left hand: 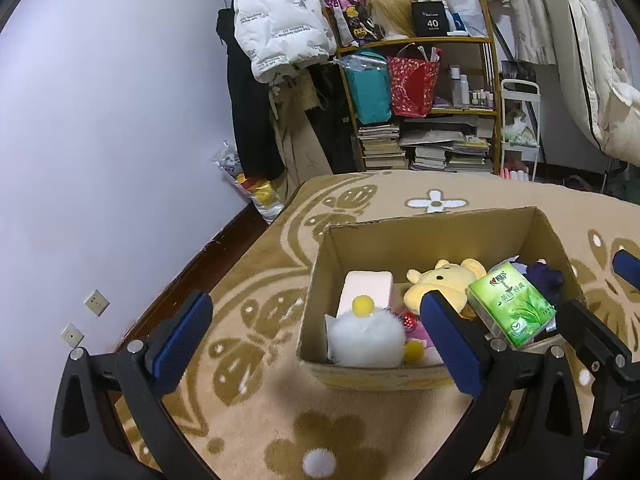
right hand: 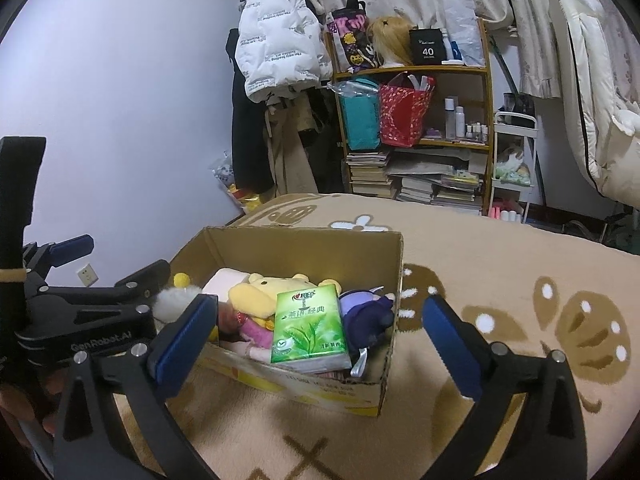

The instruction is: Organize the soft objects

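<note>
An open cardboard box point(left hand: 420, 236) point(right hand: 304, 240) sits on a beige patterned blanket. Inside lie a green tissue pack point(left hand: 512, 310) point(right hand: 310, 326), a yellow plush bear point(left hand: 444, 280) point(right hand: 260, 294), a white fluffy toy with yellow pompoms point(left hand: 366, 338) point(right hand: 172, 300), a pale pink block point(left hand: 366, 290), a purple plush point(right hand: 370, 312) and small pink items. My left gripper point(left hand: 320, 336) is open and empty, in front of the box's left side. My right gripper point(right hand: 316, 330) is open and empty, in front of the box; it also shows at the right edge of the left wrist view point(left hand: 600, 296).
The blanket point(right hand: 500, 272) spreads around the box. A wall with sockets point(left hand: 96, 302) is on the left. Behind stand a cluttered shelf point(left hand: 420, 100) with bags and books, hanging coats point(left hand: 276, 28), and white bedding point(right hand: 600, 100) at right.
</note>
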The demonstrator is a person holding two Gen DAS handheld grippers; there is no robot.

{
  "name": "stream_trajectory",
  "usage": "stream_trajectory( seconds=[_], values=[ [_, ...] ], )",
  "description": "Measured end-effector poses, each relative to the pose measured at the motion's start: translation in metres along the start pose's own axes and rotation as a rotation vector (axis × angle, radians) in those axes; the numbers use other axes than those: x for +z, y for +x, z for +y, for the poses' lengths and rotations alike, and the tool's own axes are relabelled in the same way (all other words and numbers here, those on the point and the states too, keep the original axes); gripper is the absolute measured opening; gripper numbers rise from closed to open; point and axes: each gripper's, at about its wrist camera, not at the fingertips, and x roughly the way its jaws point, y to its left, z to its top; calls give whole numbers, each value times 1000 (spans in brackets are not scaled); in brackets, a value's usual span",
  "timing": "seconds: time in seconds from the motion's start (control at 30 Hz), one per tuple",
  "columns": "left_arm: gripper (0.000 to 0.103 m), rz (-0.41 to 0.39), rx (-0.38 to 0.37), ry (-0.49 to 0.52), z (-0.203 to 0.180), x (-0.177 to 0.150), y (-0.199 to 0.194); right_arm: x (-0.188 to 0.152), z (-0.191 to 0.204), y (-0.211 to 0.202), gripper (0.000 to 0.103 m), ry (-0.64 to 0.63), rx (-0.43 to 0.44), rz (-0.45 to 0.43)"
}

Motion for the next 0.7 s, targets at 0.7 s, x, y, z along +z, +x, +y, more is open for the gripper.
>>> stream_trajectory(
  seconds=[0.7],
  values=[
    [102,-38,-39,-63,39,-15,-103,17,42,-88,103,-149,19,-17]
  ],
)
